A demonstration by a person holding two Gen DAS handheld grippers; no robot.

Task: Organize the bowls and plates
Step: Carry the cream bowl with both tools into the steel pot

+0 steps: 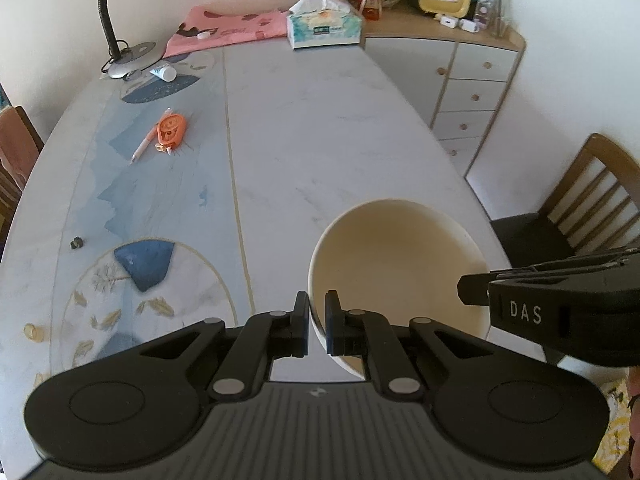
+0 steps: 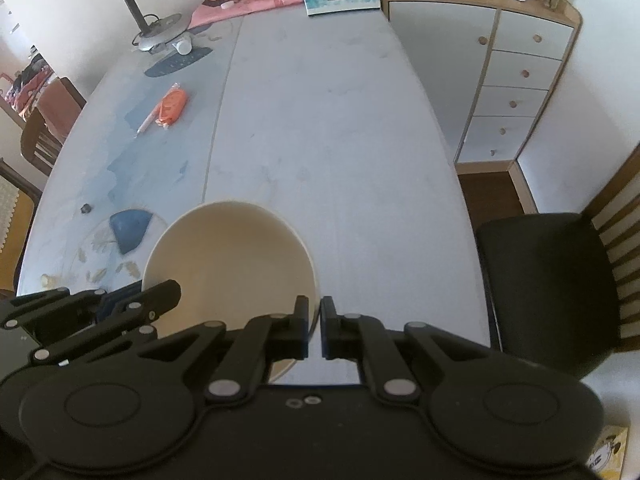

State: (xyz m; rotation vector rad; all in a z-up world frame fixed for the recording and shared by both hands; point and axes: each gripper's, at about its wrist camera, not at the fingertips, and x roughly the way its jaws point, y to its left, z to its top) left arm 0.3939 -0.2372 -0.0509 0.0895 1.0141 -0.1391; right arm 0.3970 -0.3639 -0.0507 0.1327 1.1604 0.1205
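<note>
I see open marble tabletop [image 1: 320, 128] beyond the cream bowl [image 1: 400, 264], which sits above the table's near right edge, my left gripper [image 1: 318, 320] and right gripper [image 2: 315, 326] each pinching opposite rims.

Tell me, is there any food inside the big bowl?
No, the cream bowl shows only its bare, smooth inside, while the left gripper and right gripper each pinch its rim.

Both wrist views look steeply down (sharing bowl [image 1: 400, 268]).
</note>
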